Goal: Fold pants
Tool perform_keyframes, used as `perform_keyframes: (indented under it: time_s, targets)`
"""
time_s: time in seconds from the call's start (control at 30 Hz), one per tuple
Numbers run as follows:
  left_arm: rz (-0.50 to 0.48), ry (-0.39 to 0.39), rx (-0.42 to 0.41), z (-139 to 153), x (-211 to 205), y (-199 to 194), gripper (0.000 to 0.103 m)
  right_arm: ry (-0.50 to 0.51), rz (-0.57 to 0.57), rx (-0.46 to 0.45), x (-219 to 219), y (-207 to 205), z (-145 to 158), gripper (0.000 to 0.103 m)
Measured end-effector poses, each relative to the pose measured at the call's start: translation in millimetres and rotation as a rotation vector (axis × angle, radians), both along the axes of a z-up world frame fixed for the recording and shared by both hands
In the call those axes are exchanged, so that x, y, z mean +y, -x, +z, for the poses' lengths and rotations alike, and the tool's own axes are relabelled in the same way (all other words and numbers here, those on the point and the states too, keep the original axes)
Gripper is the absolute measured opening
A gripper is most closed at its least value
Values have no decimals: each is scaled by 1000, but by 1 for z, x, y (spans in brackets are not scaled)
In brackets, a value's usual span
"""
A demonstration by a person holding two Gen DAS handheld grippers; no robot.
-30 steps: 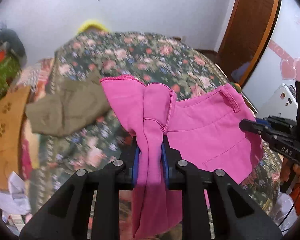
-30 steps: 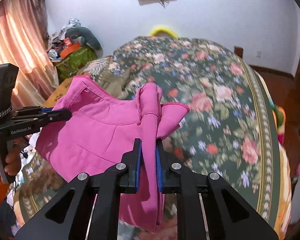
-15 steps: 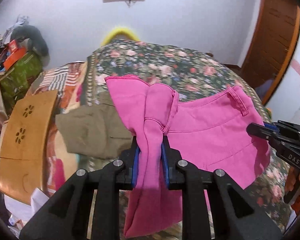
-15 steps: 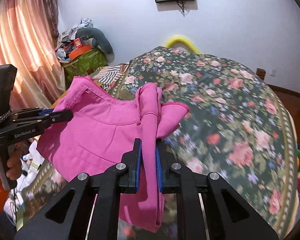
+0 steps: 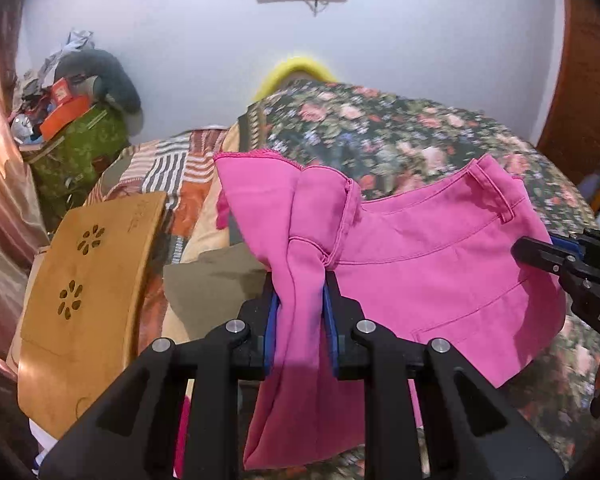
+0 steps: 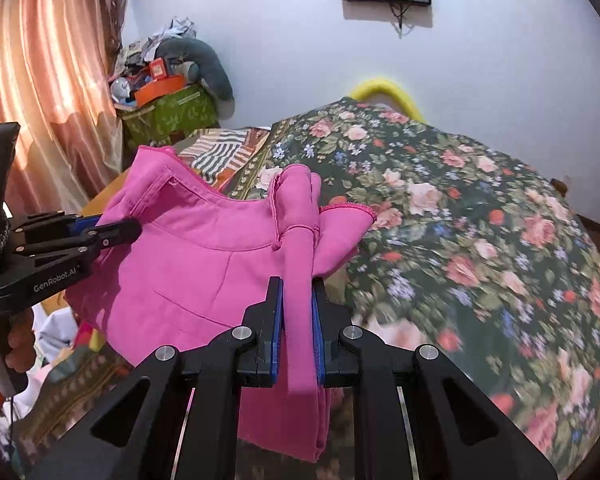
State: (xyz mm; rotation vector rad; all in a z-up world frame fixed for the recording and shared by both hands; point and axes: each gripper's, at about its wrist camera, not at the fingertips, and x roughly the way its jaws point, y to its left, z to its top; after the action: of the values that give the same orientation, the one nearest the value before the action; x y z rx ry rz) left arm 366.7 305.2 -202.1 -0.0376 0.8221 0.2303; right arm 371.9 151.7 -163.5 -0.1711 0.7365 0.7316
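Above a bed draped in a dark floral bedspread (image 6: 480,216), bright pink cotton pants (image 5: 428,264) hang stretched between the black left gripper (image 5: 299,312) and black right gripper (image 6: 298,312), each clamped on bunched fabric.

The pants (image 5: 440,264) are smooth matt pink cloth. Each tool, left (image 5: 299,320) and right (image 6: 298,328), is matt black plastic with shiny metal screws. The bed (image 6: 480,240) wears flowered cloth; the board (image 5: 88,292) looks wooden.

Bright pink pants (image 5: 440,264); dark green bedspread (image 6: 480,220) with pink and red roses; olive-khaki garment (image 5: 212,288); striped orange-white quilt (image 5: 172,168).
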Motion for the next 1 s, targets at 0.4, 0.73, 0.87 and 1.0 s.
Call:
perform_keyframes:
  time_s: [0.4, 0.73, 0.87, 1.0]
  targets:
    - [57, 24, 193, -102, 40, -33, 36, 109, 15, 132, 42, -29, -60, 13]
    - [152, -8, 220, -90, 67, -4, 51, 181, -62, 148, 14, -33, -60, 51]
    - [150, 3, 205, -68, 67, 19, 51, 153, -84, 152, -6, -20, -38, 51]
    - [109, 59, 134, -23, 52, 47, 51, 68, -80, 104, -20, 6, 5, 51]
